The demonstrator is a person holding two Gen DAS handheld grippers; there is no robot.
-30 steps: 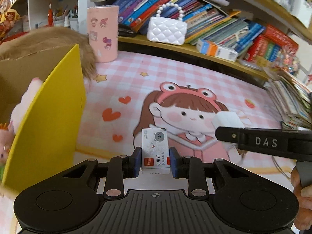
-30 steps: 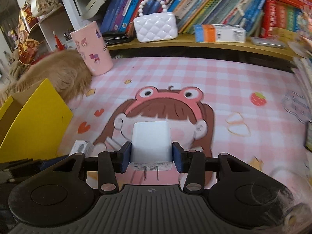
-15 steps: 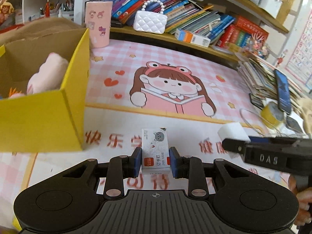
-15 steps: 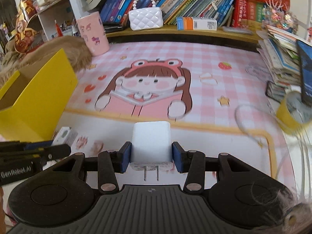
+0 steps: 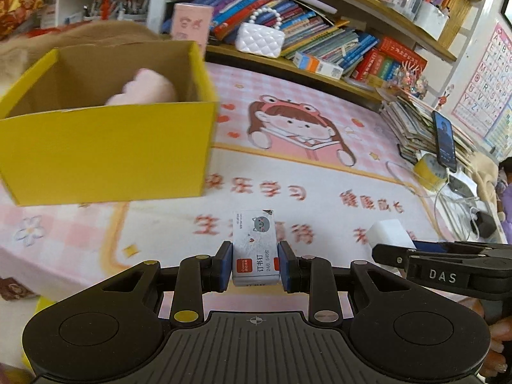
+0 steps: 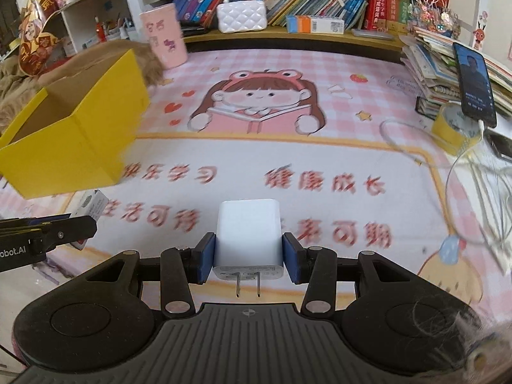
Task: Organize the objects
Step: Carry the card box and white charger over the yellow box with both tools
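The left hand-held gripper is clamped narrow on a small box of staples, its blue pads pressed to the box's two long sides, the box standing out forward above the desk mat. The right hand-held gripper grips a white charger plug at a middling width — prongs pointing back toward the camera. The two tools hang side by side, near each other but apart; each shows at the edge of the other's view. Ahead and to the left stands the yellow cardboard box, open-topped, a pink plush toy inside against its far wall. Between the grippers and the bookshelf the printed mat lies open — crowding begins only at the right edge, where a stack of books, a phone, a roll of yellow tape and loose white cables sit.
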